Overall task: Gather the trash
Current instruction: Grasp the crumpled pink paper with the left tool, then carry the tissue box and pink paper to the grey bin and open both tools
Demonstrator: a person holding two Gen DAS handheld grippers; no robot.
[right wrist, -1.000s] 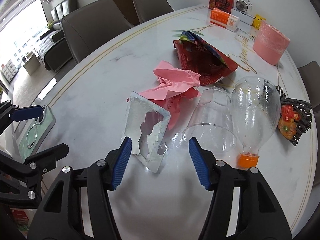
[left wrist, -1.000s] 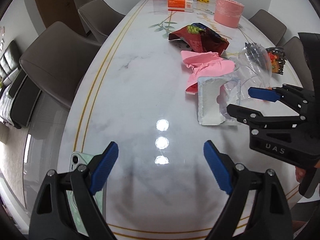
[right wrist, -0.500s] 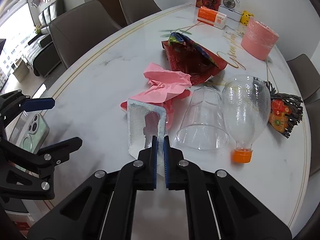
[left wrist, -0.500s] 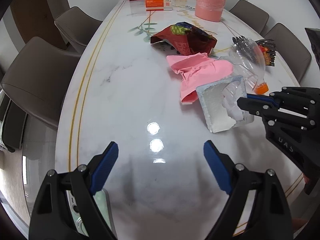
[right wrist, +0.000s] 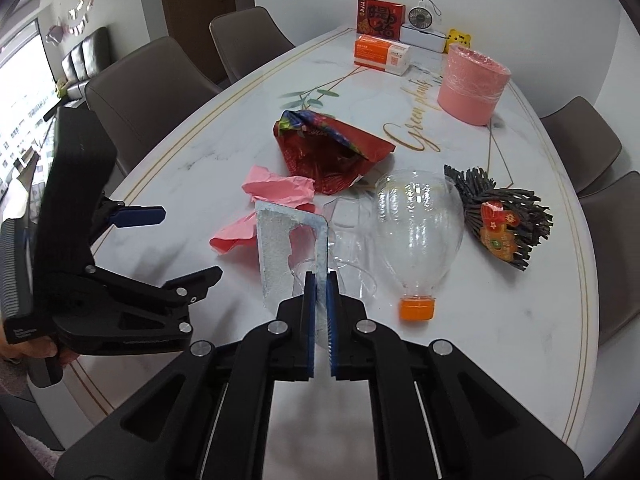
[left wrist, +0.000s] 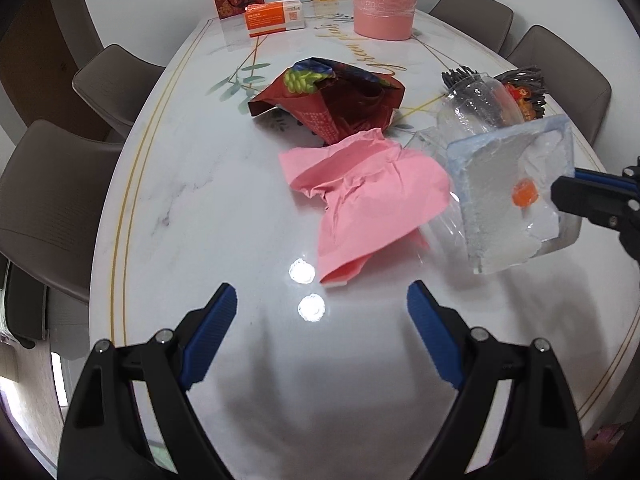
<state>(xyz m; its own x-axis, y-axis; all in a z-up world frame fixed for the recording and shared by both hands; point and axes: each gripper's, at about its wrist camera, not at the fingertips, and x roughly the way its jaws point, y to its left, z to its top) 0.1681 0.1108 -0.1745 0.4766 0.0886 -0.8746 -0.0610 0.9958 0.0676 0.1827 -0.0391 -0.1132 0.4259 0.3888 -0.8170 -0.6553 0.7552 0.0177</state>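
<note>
Nearby: pink paper, clear cup, bottle crowd wrapper

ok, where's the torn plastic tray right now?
The torn plastic tray is pinched in the right hand-held gripper, tilted up beside the pink paper and clear cup; it shows at right in the left wrist view.

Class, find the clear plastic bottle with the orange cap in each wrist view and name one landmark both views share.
Left wrist: the bottle lies at upper right, mostly hidden behind the white tissue pack; its cap shows through that pack.
Right wrist: the bottle lies right of centre, cap nearest the camera.
Shared landmark: the pink round box at the table's far end.
</note>
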